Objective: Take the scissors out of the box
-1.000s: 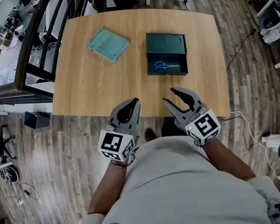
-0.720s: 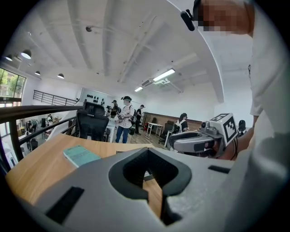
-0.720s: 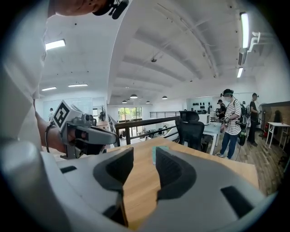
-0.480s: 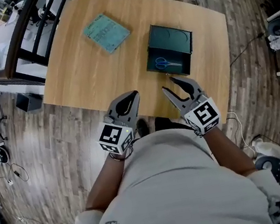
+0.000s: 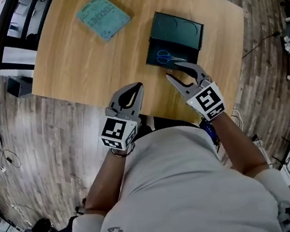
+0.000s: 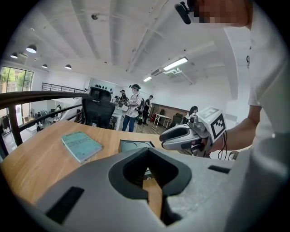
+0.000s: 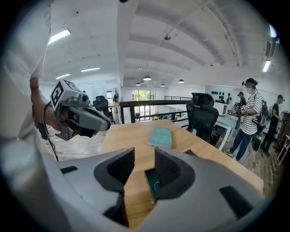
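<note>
**Over the table's near edge: right gripper lines up on the open box**

Light wooden table (image 5: 87,67) fills the head view. Dark green rectangular box (image 5: 179,27) sits at 1 o'clock, its lid swung back so the contents can be reached. Teal flat booklet (image 5: 102,17) lies at 11 o'clock, well apart and not involved. Right gripper (image 5: 172,70) is at the box's 6 o'clock side, jaws apart but closing with nothing between them, likely aiming for the pick. Left gripper (image 5: 139,86) is clenched on nothing, parked at 9 o'clock of the right. Blue-handled scissors (image 5: 167,56) lie inside the box, untouched. The booklet's print is too small to read, and no brand is legible.
</note>
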A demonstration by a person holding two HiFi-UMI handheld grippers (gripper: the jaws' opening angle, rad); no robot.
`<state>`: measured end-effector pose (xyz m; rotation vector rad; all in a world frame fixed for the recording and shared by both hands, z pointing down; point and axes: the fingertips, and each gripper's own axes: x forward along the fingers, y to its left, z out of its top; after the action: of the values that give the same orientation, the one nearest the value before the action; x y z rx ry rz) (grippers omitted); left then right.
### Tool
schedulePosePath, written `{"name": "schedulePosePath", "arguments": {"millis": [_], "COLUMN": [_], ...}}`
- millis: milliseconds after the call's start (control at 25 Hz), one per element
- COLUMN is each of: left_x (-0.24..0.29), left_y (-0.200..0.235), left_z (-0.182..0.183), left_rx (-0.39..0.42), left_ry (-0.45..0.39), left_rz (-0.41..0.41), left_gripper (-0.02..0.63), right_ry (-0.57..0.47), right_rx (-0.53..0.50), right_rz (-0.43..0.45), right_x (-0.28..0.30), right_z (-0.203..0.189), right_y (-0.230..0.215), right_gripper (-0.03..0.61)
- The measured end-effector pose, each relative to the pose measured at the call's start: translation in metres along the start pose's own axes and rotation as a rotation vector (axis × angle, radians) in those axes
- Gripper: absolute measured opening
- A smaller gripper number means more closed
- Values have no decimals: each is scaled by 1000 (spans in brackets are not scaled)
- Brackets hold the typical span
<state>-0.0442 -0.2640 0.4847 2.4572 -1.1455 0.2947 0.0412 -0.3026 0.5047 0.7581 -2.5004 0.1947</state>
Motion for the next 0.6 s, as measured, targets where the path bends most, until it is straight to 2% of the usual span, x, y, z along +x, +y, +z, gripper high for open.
{"name": "schedulePosePath", "arguments": {"millis": [400,600], "left_x": [43,59], "left_y": [9,7], "left_z": [-24,-39], "left_rx": [-7,-9], "left_ry": [75,107], "left_rz": [35,34], "left_gripper": [5,6], "right_ry": [182,259], "right_rx": [-130,-152], "right_rz": [119,180], "right_x": [46,71], "right_z": [-61,-95], "right_y": [-38,-47], "right_gripper": [137,130]}}
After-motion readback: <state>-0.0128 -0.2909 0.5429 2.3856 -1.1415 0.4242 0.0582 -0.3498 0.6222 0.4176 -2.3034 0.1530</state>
